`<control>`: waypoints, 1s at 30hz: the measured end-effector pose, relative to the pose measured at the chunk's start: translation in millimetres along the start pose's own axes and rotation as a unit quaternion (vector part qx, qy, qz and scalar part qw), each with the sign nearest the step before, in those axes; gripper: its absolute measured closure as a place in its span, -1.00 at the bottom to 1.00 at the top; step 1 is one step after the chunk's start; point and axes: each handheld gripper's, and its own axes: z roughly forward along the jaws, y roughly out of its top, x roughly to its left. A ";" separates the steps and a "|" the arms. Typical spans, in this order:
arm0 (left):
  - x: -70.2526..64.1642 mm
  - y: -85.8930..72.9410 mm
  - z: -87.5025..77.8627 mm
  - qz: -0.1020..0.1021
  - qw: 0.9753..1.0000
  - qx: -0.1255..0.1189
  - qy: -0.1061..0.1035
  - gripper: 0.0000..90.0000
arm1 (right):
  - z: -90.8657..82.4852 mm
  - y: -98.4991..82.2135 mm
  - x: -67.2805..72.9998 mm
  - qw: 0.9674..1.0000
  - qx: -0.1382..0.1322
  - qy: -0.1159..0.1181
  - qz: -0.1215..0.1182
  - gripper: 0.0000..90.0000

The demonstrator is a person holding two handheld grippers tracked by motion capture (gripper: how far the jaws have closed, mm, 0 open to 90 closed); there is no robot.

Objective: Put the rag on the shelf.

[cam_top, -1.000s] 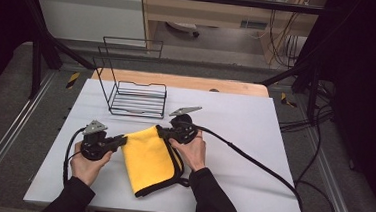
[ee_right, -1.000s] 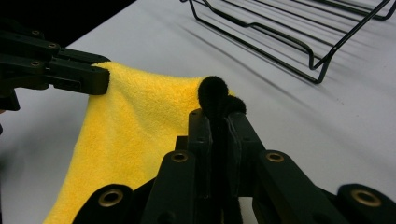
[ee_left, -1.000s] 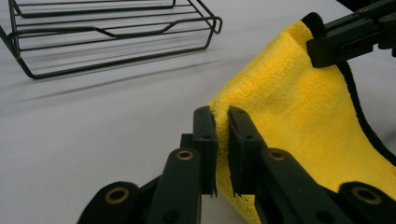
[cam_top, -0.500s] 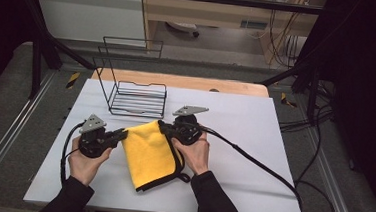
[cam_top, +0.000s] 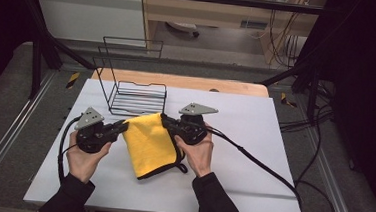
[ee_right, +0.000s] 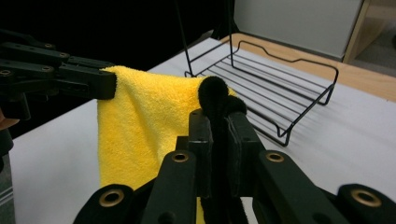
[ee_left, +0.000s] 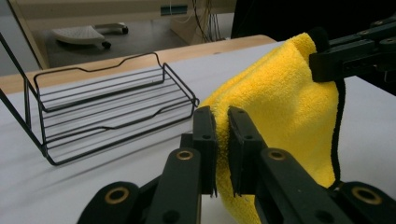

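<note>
two claws, both clamped on the same cloth point(cam_top: 149, 142). my left claw point(cam_top: 123, 126) pinches its near-left top corner, jaws drawn in narrow on the yellow pile, as the left gripper view shows with the fabric squeezed between the pads. my right claw point(cam_top: 166, 120) bites the other top corner, where the black edging bunches up above the jaws in the right gripper view.

since a second ago both hands have come up off the worktop point(cam_top: 253, 140) and the top edge of the cloth has risen with them; it now hangs between the claws in a short span, nearer the rack point(cam_top: 135, 96) than it lay before. the lower part seems to drape down onto the worktop by my right wrist. i judge this as the lift that lets the cloth be spread, folded or carried toward the rack, and the grip looks sound on both corners.

what i can't make out: how much of the cloth is clear of the worktop, since the high view flattens it and my right hand point(cam_top: 199, 149) covers its right edge. whether it is one layer or folded double is unclear. the far legs of the rack are cut off in both gripper views.
</note>
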 end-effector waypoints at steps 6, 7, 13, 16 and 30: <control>-2.0 10.5 -3.1 0.011 1.000 -0.016 0.004 0.83 | -8.1 6.1 2.6 0.999 -0.040 -0.003 0.000 0.83; -2.5 12.6 -3.6 0.014 1.000 -0.019 0.006 0.83 | -9.2 6.9 3.0 0.999 -0.046 -0.004 -0.001 0.83; -3.9 28.7 -7.1 0.025 0.999 -0.042 0.007 0.83 | -15.6 12.9 4.6 0.997 -0.079 -0.011 -0.002 0.83; -3.5 35.4 -8.2 0.031 0.998 -0.050 0.008 0.83 | -18.4 17.5 5.4 0.996 -0.094 -0.013 -0.004 0.83; -1.7 57.7 -16.5 0.040 0.993 -0.109 0.014 0.83 | -26.5 39.8 9.0 0.988 -0.151 -0.021 -0.016 0.83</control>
